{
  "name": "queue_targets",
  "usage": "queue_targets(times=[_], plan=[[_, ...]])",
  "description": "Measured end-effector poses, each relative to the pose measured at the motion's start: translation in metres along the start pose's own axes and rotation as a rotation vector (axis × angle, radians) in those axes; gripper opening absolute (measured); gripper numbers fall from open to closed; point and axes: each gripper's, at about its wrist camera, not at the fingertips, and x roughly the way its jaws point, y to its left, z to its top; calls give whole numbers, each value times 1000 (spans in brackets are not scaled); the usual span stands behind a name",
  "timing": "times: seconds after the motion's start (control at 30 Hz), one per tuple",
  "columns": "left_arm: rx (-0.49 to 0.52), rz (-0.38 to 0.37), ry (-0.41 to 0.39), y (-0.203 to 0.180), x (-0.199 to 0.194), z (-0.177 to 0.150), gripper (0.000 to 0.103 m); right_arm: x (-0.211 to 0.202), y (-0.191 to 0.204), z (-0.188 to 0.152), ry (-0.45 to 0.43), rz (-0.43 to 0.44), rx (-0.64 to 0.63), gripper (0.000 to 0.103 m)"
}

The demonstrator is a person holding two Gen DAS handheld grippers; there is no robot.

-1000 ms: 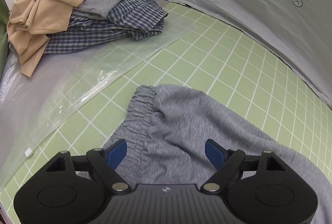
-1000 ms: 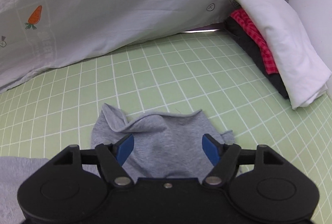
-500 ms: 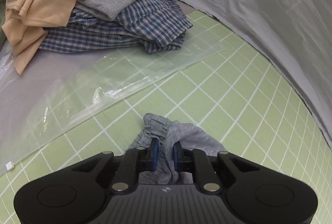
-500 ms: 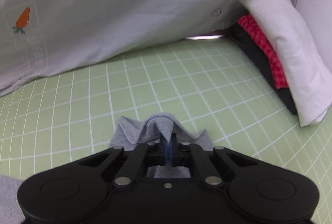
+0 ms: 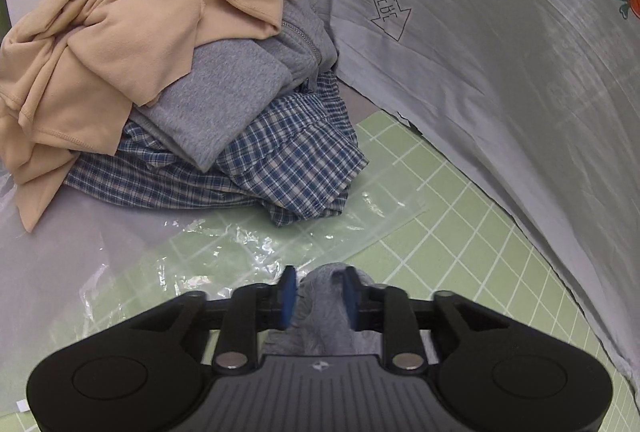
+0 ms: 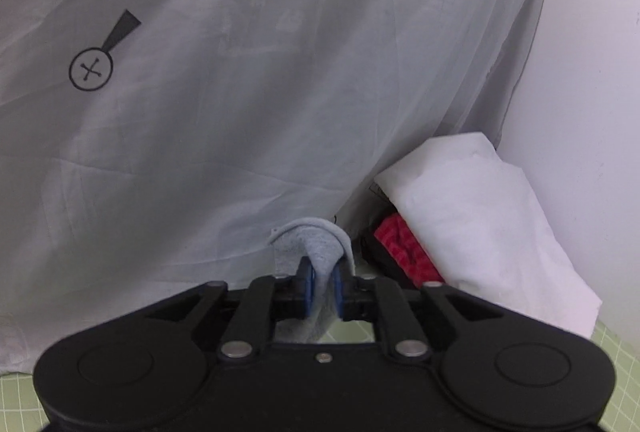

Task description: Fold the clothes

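A grey knit garment (image 5: 324, 312) is bunched between the blue pads of my left gripper (image 5: 320, 296), just above the green grid mat (image 5: 460, 232). The left jaws are opening, and the fabric still fills the gap between them. In the right wrist view another part of the grey garment (image 6: 316, 240) drapes over and between the pads of my right gripper (image 6: 322, 284), held up off the mat. The right jaws are also opening, with only a narrow gap that the cloth fills. The rest of the garment is hidden under both grippers.
A loose pile lies at the far left: a beige top (image 5: 120, 31), a grey top (image 5: 208, 103) and blue plaid cloth (image 5: 280, 159), on a clear plastic sheet (image 5: 240, 244). A pale printed sheet (image 6: 240, 111) hangs behind. A folded white item (image 6: 480, 224) over red cloth (image 6: 404, 248) sits right.
Both grippers closed on the flat grey garment, then lifted it and moved toward the back sheet. The right one rose clearly. Both pairs of pads now stand wider than half a second ago.
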Motion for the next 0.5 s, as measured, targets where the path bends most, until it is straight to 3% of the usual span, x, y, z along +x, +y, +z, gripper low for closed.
queue_targets(times=[0.03,0.07,0.2,0.37,0.5], plan=[[19,1,1,0,-5,-6,76,-2,-3,-7,23,10,20,39],[37,1,5,2,-12,-14,79,-6,-5,-17,38,22,31,43],[83,8,47,16,-34,-47,79,-25,-14,-69,137,29,18,62],[81,13,176,50,-59,-105,80,-63,-42,-153,306,35,17,68],[56,-29,254,69,-79,-149,80,-94,-64,-202,385,31,66,72]])
